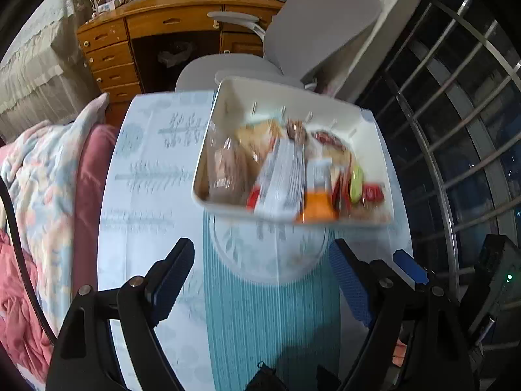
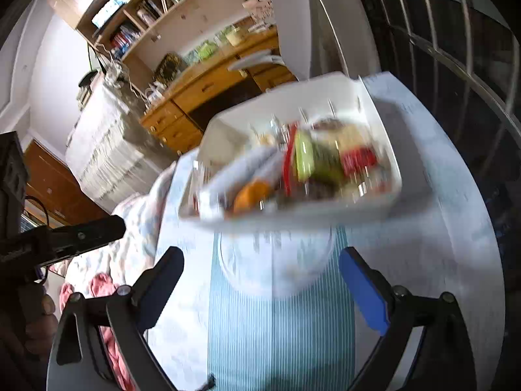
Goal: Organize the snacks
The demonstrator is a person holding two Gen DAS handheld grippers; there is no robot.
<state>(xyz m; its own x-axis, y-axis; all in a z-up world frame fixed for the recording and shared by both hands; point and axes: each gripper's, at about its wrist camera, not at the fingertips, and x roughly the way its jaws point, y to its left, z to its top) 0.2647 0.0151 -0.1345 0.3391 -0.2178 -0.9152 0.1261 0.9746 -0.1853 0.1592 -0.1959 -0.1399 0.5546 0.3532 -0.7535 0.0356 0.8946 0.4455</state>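
A white bin (image 1: 224, 107) stands at the far right of the table, full of blurred snack packets: a grey-white packet (image 1: 283, 176), an orange one (image 1: 317, 205), a brown one (image 1: 228, 172) and a green one (image 1: 356, 182). My left gripper (image 1: 260, 270) hangs open just short of the bin's near wall, with nothing between its fingers. In the right wrist view the same bin (image 2: 342, 210) shows its green packet (image 2: 304, 156) and orange packet (image 2: 250, 195). My right gripper (image 2: 263, 277) is wide open and empty, also short of the bin. The left gripper (image 2: 81, 234) shows at that view's left edge.
The table wears a pale patterned cloth (image 1: 146, 169) with a teal striped runner (image 1: 260, 325) and a round pale disc (image 1: 270, 254) under both grippers. Bedding (image 1: 49, 169) lies left, a wooden desk (image 1: 182, 22) and grey chair (image 1: 325, 26) beyond, window bars (image 1: 456, 97) right.
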